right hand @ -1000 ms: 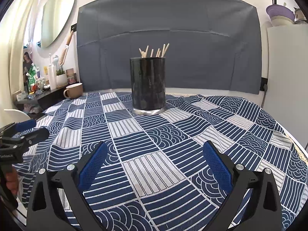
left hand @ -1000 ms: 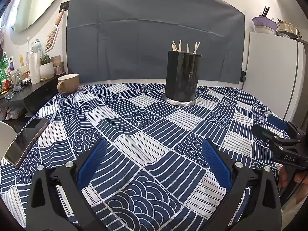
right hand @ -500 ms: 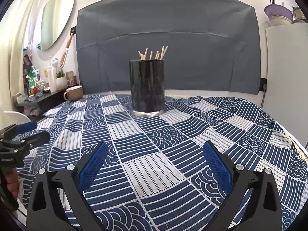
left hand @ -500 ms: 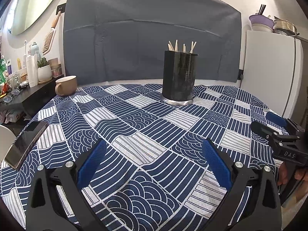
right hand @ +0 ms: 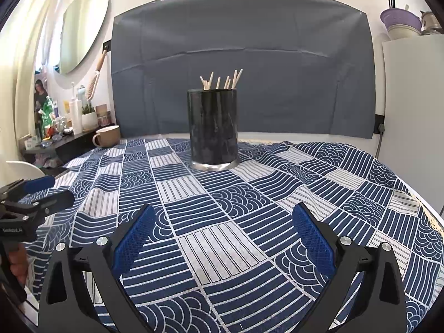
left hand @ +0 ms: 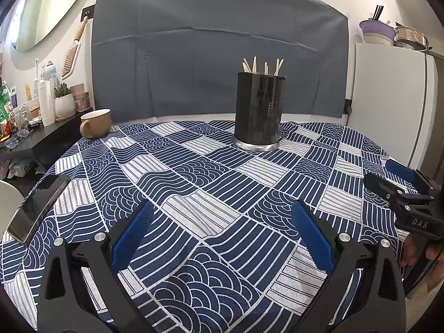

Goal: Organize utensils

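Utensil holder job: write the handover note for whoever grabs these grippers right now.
Left gripper: open, empty, low over the tablecloth.
Right gripper: open, empty, also over the cloth.
Black utensil holder stands upright at the far side of the table, wooden utensils standing in it, handle ends up.
Done: no loose utensils show on the cloth.
Left: nothing visible to collect; check outside the views. A phone and mug sit at the left edge.

Ahead of both grippers, bare tablecloth [right hand: 222,222] extends unobstructed to the black utensil holder [right hand: 213,127]. Obstacles: a phone [left hand: 36,208] at the left gripper's [left hand: 222,230] left, a mug [left hand: 95,123] far left.
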`<action>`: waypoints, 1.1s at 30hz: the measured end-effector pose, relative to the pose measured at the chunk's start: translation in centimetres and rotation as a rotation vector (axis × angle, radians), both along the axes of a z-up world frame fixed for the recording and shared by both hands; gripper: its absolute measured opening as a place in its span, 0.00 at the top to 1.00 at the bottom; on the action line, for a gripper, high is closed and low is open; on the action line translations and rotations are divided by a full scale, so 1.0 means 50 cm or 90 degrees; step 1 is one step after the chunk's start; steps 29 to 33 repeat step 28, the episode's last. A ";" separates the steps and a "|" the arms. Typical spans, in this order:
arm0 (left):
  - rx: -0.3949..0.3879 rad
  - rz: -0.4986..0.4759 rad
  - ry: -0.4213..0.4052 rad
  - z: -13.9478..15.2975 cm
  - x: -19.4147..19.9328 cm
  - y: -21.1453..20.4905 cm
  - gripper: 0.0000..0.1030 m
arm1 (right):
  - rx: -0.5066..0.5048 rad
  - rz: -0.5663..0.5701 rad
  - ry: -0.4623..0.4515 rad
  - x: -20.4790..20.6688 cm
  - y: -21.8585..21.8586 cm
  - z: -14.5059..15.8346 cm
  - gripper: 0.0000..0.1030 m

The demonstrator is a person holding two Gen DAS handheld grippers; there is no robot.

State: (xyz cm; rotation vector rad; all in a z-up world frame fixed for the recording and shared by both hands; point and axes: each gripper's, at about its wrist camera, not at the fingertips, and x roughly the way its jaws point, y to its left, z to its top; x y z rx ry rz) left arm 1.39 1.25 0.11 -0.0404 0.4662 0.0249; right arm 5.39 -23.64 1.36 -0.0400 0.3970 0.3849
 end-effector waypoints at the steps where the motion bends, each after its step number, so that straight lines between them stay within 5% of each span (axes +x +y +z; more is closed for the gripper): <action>1: 0.001 0.000 0.000 0.000 0.000 -0.001 0.06 | 0.000 0.000 -0.001 0.000 0.000 0.000 0.08; 33: 0.003 0.004 0.013 -0.004 0.006 0.001 0.06 | 0.001 -0.002 -0.002 -0.004 0.001 0.000 0.08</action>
